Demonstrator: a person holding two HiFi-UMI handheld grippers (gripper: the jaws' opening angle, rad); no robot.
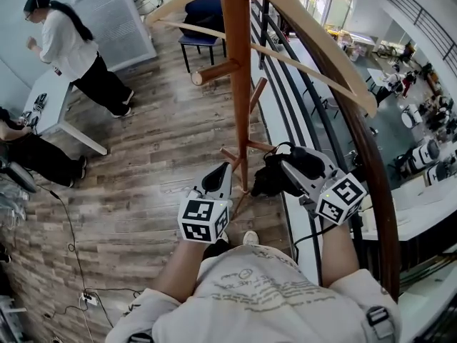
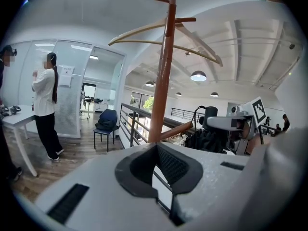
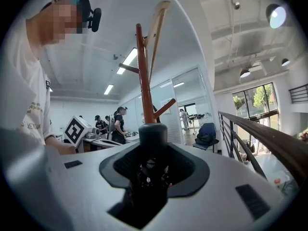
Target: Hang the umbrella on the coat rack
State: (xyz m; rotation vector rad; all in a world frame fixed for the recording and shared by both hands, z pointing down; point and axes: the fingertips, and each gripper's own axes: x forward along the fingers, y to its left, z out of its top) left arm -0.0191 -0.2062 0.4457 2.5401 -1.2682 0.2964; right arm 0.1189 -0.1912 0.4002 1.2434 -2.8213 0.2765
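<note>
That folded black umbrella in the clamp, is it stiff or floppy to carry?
Probably both. The umbrella has cloth bunched loosely by the right gripper, so it would likely sag and flop. Its rounded black end looks hard and smooth, so it might slip in a light grip. Folded short, it is probably light.

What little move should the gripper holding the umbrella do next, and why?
I'd guess: ease the right gripper a bit toward the coat rack, aiming the umbrella's strap loop at the low slanted peg. The right gripper is clamped on the folded black umbrella, the loop sticks up free, and that peg is bare and close beside it.
</note>
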